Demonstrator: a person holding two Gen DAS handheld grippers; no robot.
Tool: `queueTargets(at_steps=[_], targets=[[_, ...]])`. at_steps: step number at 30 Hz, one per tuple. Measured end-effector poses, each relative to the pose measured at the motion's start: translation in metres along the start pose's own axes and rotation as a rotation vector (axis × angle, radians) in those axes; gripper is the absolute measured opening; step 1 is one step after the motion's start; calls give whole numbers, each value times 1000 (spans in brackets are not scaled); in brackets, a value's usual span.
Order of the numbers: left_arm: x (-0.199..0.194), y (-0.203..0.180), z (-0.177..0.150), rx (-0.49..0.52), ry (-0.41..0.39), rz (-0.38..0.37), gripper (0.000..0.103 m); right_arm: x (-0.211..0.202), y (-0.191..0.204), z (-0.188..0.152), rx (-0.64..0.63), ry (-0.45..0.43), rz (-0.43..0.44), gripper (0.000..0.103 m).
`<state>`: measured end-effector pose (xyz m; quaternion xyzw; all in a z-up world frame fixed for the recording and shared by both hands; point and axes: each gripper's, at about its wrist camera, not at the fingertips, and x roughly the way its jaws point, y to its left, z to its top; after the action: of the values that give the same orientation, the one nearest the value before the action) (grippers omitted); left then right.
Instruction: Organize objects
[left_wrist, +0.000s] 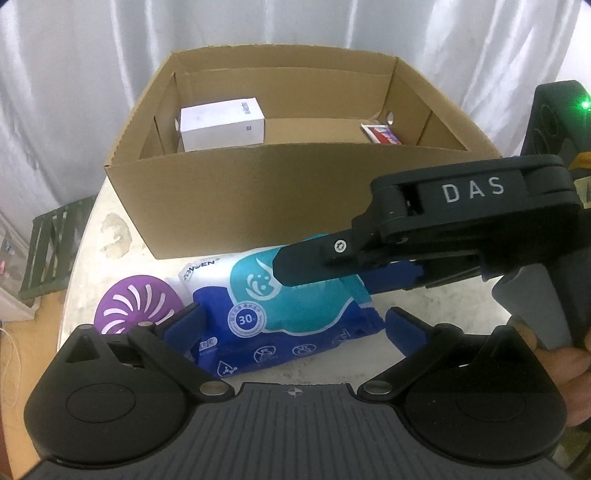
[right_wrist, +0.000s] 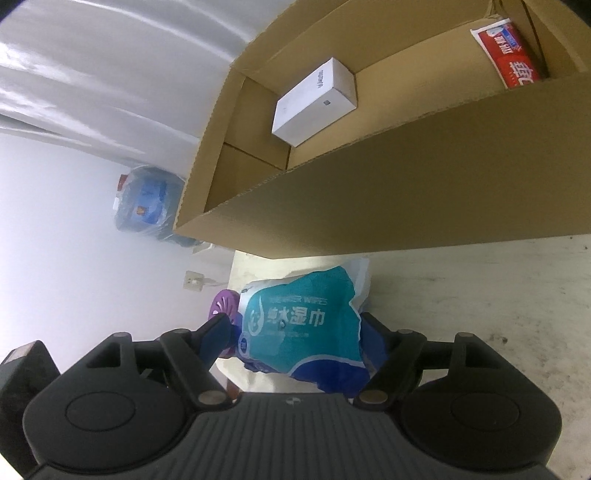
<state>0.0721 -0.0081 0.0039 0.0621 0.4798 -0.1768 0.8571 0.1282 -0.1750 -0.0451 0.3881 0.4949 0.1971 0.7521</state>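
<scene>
A blue and teal pack of wet wipes (left_wrist: 295, 314) lies on the table in front of an open cardboard box (left_wrist: 258, 195). My left gripper (left_wrist: 293, 321) is open, one finger on each side of the pack. My right gripper (left_wrist: 321, 273) reaches in from the right, turned on its side, with its jaws above and below the pack. In the right wrist view the pack (right_wrist: 306, 328) sits between that gripper's (right_wrist: 295, 328) fingers; whether they press it is unclear. A purple round disc (left_wrist: 136, 306) lies left of the pack. The box holds a white carton (left_wrist: 221, 123) and a red packet (left_wrist: 382, 133).
The table (left_wrist: 92, 258) is round, pale and stained, its left edge close to the disc. A green stool (left_wrist: 51, 251) stands on the floor at left. White curtains hang behind the box. A blue bag (right_wrist: 147, 203) lies on the floor past the box.
</scene>
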Motion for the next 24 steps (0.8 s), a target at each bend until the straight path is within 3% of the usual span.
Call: queueTargets(at_steps=[12,24], targets=[[-1,-3,2,-18,18,-71,103,-9,-5,-2,3,3,7,79],[4,-45,3,44,33,-193,103,-61,-38,-13,64,-60,-35,79]])
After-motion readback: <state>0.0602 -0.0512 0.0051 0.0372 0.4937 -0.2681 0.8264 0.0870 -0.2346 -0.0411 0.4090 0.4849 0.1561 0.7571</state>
